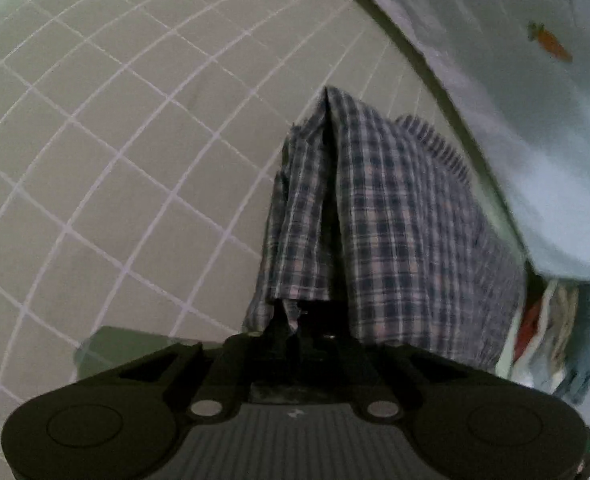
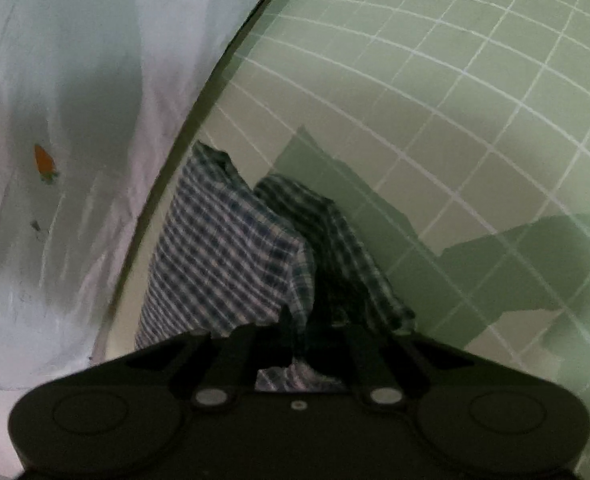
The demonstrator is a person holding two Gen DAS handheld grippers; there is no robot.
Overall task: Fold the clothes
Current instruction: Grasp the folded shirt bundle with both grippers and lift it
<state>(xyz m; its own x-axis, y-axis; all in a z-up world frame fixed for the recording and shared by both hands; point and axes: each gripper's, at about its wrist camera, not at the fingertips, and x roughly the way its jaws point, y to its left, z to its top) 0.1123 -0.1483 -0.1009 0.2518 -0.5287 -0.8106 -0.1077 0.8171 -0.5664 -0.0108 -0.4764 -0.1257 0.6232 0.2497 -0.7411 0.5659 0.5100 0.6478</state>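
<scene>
Left wrist view: left gripper (image 1: 295,316) and right gripper (image 2: 307,320) each pinching the plaid garment (image 1: 395,220) over the green grid mat (image 1: 115,160).

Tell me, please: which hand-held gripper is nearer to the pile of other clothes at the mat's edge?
Left. The pile lies just right of the left hand-held gripper, which holds the plaid garment. The right hand-held gripper, also holding plaid, shows no pile.

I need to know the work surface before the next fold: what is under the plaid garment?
The plaid garment hangs from both grippers over a green mat with white grid lines. The mat directly beneath the cloth is covered, so anything lying there cannot be seen.
</scene>
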